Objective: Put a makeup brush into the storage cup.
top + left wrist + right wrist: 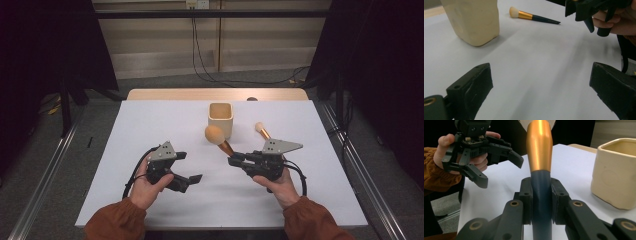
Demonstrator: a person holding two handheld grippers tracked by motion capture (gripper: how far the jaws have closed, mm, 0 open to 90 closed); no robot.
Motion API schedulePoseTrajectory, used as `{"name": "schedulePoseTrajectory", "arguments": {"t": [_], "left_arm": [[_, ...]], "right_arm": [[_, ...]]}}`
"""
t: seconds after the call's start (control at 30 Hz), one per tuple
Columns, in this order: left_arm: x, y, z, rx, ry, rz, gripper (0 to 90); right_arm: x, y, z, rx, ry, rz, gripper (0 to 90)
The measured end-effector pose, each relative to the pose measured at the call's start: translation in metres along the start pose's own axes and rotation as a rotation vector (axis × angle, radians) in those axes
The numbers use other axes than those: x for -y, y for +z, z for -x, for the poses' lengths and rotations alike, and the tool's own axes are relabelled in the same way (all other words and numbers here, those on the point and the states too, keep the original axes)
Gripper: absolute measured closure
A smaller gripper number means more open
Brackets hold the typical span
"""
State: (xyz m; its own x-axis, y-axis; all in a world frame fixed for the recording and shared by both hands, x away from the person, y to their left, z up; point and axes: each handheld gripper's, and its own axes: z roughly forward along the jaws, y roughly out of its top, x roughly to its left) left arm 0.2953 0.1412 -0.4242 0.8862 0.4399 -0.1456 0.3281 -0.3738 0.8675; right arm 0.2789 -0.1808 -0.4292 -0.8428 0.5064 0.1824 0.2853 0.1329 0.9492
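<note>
The right gripper [541, 195] is clamped on the dark handle of the large brush [216, 134], raised just beside the cream cup [220, 119] near the table's [150, 125] far edge but not yet inside it, while the small brush [531, 17] lies on the table and the left gripper [541, 85] stands apart and empty.

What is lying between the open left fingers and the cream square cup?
Nothing: in the left gripper view, only bare white table lies between the left gripper and the cream square cup.

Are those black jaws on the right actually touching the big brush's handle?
Touching. In the right gripper view, the right gripper has both pads pressed flat against the big brush handle, no gap on either side.
</note>
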Motion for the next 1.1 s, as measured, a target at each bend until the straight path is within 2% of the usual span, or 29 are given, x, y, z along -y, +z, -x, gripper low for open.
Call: {"name": "schedulePoseTrajectory", "arguments": {"t": [0.2,0.5,0.6,0.7,0.77,0.87,0.97,1.03,1.1], "left_arm": [[-0.003,0.002,0.006,-0.002,-0.005,0.09,4.1],[-0.016,0.011,0.014,0.039,-0.014,0.162,3.1],[-0.019,0.015,0.014,0.041,-0.013,0.177,3.0],[-0.022,0.018,0.012,0.048,-0.029,0.202,3.6],[-0.023,0.018,0.01,0.024,-0.018,0.198,4.1],[-0.024,0.019,0.007,0.019,-0.029,0.201,5.2],[-0.025,0.019,0.006,0.032,-0.039,0.206,5.6],[-0.026,0.021,0.006,0.056,-0.052,0.213,6.6],[-0.027,0.024,0.007,0.064,-0.037,0.205,6.8]], "right_arm": [[-0.002,0.0,-0.003,-0.022,-0.012,0.022,75.3],[-0.001,0.001,-0.003,-0.045,-0.01,0.029,75.3],[-0.002,0.002,-0.003,-0.051,-0.018,0.028,75.3],[-0.002,0.002,-0.003,-0.057,-0.017,0.028,75.3],[-0.001,0.003,-0.003,-0.06,-0.015,0.03,75.3],[-0.001,0.003,-0.002,-0.062,-0.017,0.021,75.3],[0.0,0.004,-0.003,-0.065,-0.017,0.012,75.2],[0.0,0.006,-0.003,-0.069,-0.021,0.007,75.2],[0.0,0.007,-0.004,-0.072,-0.021,0.009,75.2]]}}
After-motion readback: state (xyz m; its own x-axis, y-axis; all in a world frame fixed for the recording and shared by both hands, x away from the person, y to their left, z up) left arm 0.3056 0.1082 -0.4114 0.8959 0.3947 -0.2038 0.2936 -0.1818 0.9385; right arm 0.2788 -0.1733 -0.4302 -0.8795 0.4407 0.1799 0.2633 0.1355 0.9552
